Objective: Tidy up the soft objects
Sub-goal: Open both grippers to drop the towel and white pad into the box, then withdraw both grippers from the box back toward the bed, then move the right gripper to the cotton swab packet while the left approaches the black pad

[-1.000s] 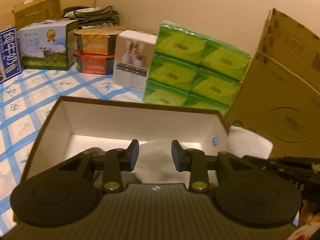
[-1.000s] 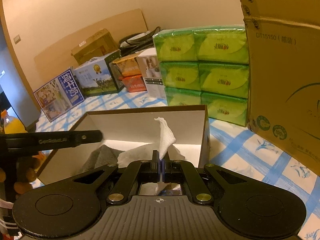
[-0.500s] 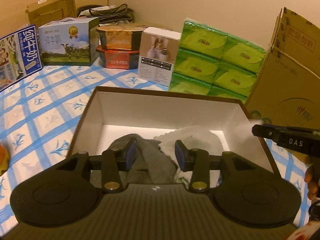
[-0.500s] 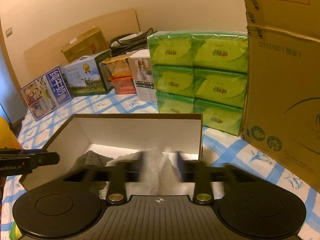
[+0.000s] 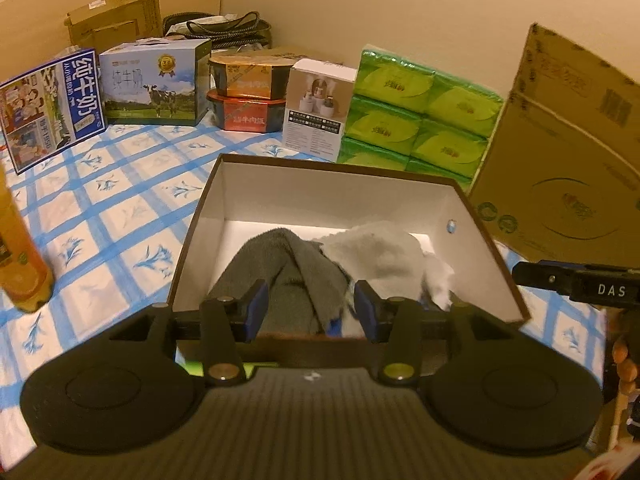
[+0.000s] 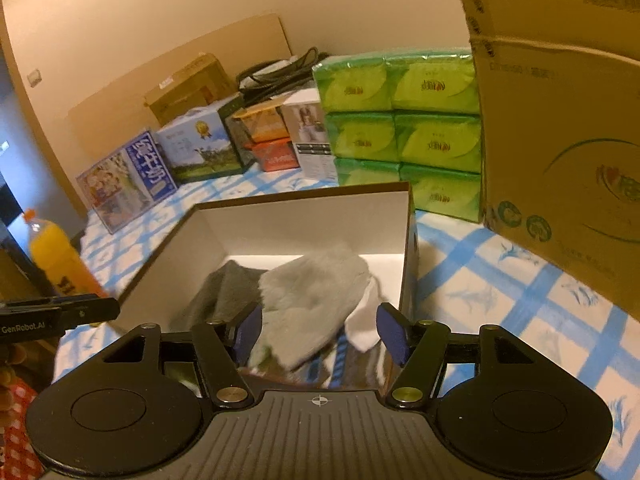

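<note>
The soft things lie together in the open box (image 5: pixel 486 240): a dark grey cloth (image 5: pixel 280 276) left of centre in the left wrist view and a pale white cloth (image 5: pixel 380 252) beside it to the right, the two touching and partly overlapping. In the right wrist view the pale cloth (image 6: pixel 316 296) fills the lower middle of the frame, humped over the grey one (image 6: pixel 224 292), with a white corner hanging at its right edge. They rest loosely bunched, not folded, so I judge the box is serving as the collecting place and the sorting is well along.

The left gripper (image 5: pixel 308 312) sits low in its frame above the near rim of the box, its fingers (image 5: pixel 256 310) half apart with nothing pressed between them; they have just been opening. The grey cloth shows through the gap but lies down inside the box, apart from the pads. The right gripper (image 6: pixel 320 336) has fingers (image 6: pixel 390 338) spread wider, also just opening, and the pale cloth lies free below them, which reads as a release into the box.

Outward, the box stands on a table (image 5: pixel 120 200) covered in a blue checked cloth. Green tissue packs (image 5: pixel 420 108) are stacked behind it at upper right, a large cardboard carton (image 5: pixel 560 160) at far right, printed cartons along the upper left. An orange bottle (image 6: pixel 56 256) stands at the left edge.
</note>
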Motion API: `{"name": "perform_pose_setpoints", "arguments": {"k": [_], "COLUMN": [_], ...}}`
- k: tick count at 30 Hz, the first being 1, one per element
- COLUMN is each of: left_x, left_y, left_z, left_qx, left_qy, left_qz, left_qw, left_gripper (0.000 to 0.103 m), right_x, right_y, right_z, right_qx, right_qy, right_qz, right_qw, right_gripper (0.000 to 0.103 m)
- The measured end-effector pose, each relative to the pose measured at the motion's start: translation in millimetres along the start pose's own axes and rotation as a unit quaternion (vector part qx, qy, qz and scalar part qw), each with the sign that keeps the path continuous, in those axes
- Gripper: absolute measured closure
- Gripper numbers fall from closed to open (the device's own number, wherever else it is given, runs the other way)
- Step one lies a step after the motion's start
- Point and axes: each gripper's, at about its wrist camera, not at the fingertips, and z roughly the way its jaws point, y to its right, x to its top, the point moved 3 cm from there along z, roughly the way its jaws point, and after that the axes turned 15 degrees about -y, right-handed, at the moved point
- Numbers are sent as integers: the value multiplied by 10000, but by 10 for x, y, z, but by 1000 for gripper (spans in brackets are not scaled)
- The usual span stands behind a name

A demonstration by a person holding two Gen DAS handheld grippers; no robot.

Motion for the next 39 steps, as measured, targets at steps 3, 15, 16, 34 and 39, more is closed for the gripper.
{"name": "perform_pose_setpoints", "arguments": {"k": [3, 15, 16, 34, 39], "left_x": [-144, -897, -968, -2042, -2283], "left_y": [4, 39, 34, -193, -272], "left_z": [-218, -989, -1050, -1689, -1736], "left_qx": [-73, -120, -109, -40, 70], "left_qy": [52, 130, 140, 48, -21], "left_qz": [-64, -192, -210, -686, -758], "left_qw": [9999, 9997, 9996, 9976, 9971], "left_gripper": [59, 57, 57, 56, 56], "right_x": [-130, -754, -815, -1894, -2149], "right_y": [-72, -334, -364, -1122, -1285], "right_z": [-193, -886, -934, -1202, -1101], "right_qx": [34, 85, 88, 351, 310], "right_qy": [88, 293, 303, -122, -380], "right_qz": [49, 350, 352, 208, 96], "right_qw": [9999, 9989, 9989, 9991, 9987], "right_gripper": [36, 33, 33, 32, 32]}}
